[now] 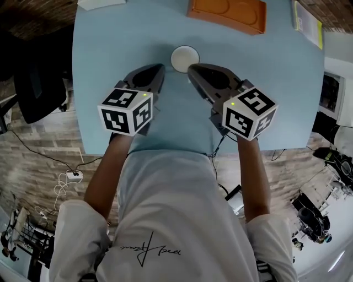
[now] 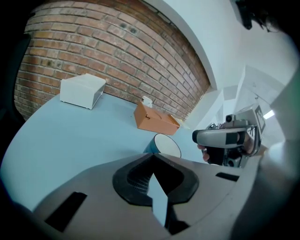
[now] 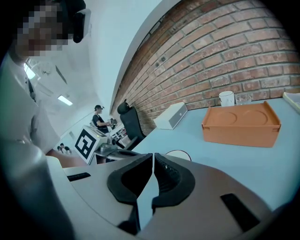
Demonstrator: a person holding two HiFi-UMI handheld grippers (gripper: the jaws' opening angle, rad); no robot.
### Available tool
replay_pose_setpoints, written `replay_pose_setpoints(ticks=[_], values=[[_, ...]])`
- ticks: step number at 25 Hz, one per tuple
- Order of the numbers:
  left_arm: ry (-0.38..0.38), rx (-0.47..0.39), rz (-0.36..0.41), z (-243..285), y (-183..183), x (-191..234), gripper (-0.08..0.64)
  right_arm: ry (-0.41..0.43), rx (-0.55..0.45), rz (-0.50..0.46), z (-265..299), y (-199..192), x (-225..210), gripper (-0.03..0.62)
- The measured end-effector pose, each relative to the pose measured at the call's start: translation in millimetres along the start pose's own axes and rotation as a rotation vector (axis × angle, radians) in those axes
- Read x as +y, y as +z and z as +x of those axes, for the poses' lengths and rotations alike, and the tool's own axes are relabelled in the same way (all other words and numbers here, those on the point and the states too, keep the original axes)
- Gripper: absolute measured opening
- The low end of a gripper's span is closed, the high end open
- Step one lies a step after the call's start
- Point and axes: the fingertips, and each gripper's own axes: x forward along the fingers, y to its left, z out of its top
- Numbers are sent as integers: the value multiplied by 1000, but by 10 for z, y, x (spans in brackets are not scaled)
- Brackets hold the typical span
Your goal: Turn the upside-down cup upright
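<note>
A dark teal cup (image 1: 185, 58) stands on the pale blue table (image 1: 127, 44) with a flat white round face on top. It also shows in the left gripper view as the cup (image 2: 161, 145), and in the right gripper view as the cup (image 3: 178, 153), half hidden behind the jaws. My left gripper (image 1: 160, 68) is shut and empty, its tip just left of and nearer than the cup. My right gripper (image 1: 191, 69) is shut and empty too, its tip just right of the cup. Neither touches it. The jaws meet in the left gripper (image 2: 152, 171) and right gripper (image 3: 153, 165) views.
An orange box (image 1: 227, 14) lies at the table's far edge behind the cup. A white box (image 2: 82, 90) sits far left near the brick wall. A white mug (image 3: 226, 98) stands behind the orange box. An office chair (image 1: 33, 82) is off the table's left side.
</note>
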Motion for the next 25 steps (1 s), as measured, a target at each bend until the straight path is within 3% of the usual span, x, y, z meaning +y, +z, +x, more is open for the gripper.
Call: replay_pose_setpoints(ticks=[8,17,25], values=[[-32,-27,36,-303,-30,-277,9,-26,-16,-40,-338,-115,230,23],[-89,-53,62,-671,-156,-580,9,-88,-95,-57,-673,-158,571,21],[-136,-60,91,-1076,-356,-842,9,-143,-162,-53,-929,-424,1039,21]])
